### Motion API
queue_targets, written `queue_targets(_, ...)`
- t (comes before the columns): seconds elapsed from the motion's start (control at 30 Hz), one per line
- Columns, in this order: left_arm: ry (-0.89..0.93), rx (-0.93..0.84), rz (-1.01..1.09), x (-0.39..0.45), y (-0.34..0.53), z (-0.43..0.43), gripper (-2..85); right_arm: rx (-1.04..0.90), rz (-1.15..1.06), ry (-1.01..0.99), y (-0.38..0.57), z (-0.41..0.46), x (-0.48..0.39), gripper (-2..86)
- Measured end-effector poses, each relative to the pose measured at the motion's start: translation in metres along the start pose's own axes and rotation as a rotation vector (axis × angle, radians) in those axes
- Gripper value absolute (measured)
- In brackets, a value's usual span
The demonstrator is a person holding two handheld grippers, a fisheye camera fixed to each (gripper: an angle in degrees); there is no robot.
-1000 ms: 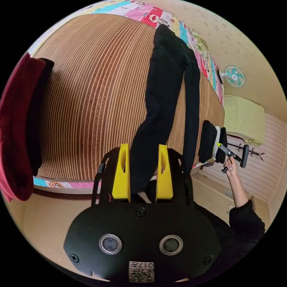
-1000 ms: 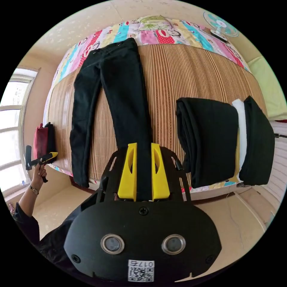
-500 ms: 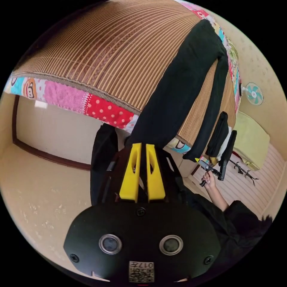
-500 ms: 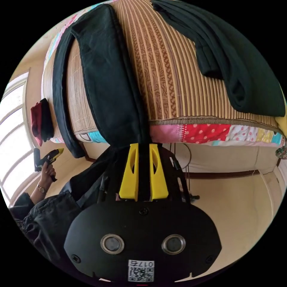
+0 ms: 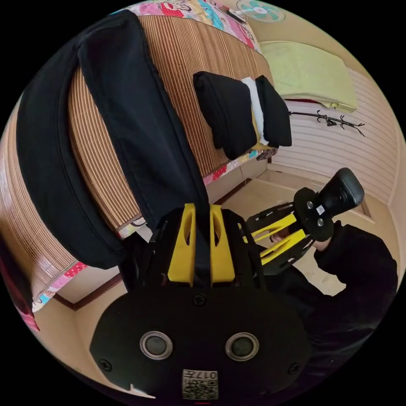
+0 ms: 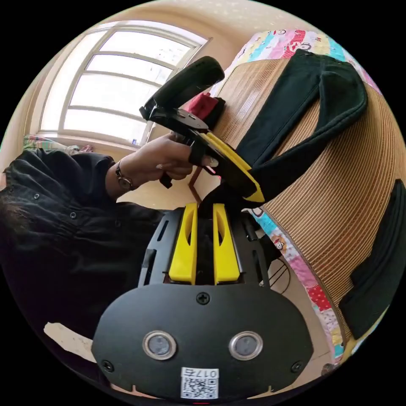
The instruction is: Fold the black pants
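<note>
Both grippers — the left gripper (image 5: 202, 211) and the right gripper (image 6: 205, 210) — now meet off the bed's (image 5: 190, 46) near edge, each clamped on 1 leg hem of the black pants (image 5: 127, 114), bringing the legs together lengthwise.

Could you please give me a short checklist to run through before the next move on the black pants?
1. Left gripper shut on a leg hem of the black pants: ok.
2. Right gripper shut on the other hem: ok.
3. Both grippers brought close together: ok.
4. Waistband resting on the bamboo mat: ok.
5. Legs lying flat, no twist: cannot tell.
6. Folded stack apart from the pants: ok.
</note>
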State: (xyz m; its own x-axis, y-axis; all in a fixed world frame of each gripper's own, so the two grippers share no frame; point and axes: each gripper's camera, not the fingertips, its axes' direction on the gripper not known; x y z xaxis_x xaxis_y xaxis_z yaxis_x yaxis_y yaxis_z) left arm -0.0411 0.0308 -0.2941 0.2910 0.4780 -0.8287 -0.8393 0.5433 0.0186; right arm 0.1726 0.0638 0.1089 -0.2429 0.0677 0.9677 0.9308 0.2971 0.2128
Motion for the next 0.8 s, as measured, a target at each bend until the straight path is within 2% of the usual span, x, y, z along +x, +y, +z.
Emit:
queue_targets(0.07,-0.010,0.037,-0.024,-0.014,0.019,-0.003,4.0,-0.058,0.056,-0.032,0.009,-0.034,0.050,7.7)
queue_targets(0.13,0.043,0.103,-0.026,-0.027,0.040,-0.008,3.9,0.002,0.209,-0.009,0.003,-0.086,0.113,9.3)
queue_targets(0.2,0.147,0.202,-0.069,-0.050,0.071,-0.018,3.9,0.189,0.321,0.021,-0.031,-0.162,0.188,12.8)
queue_targets(0.3,0.226,0.292,-0.122,-0.074,0.105,-0.027,3.8,0.369,0.473,0.077,-0.098,-0.227,0.287,15.9)
queue_targets(0.5,0.432,0.401,-0.164,-0.118,0.152,-0.042,3.6,0.623,0.744,0.260,-0.183,-0.283,0.408,14.9)
queue_targets(0.57,0.483,0.434,-0.125,-0.126,0.161,-0.052,3.5,0.626,0.778,0.263,-0.198,-0.282,0.428,13.0)
queue_targets(0.63,0.545,0.465,-0.077,-0.133,0.174,-0.060,3.4,0.668,0.778,0.294,-0.206,-0.283,0.427,7.6)
queue_targets(0.7,0.620,0.541,-0.002,-0.146,0.199,-0.072,3.3,0.871,0.694,0.424,-0.205,-0.297,0.378,4.2)
queue_targets(0.8,0.678,0.666,-0.009,-0.173,0.249,-0.091,3.1,0.936,0.640,0.343,-0.229,-0.294,0.317,3.6)
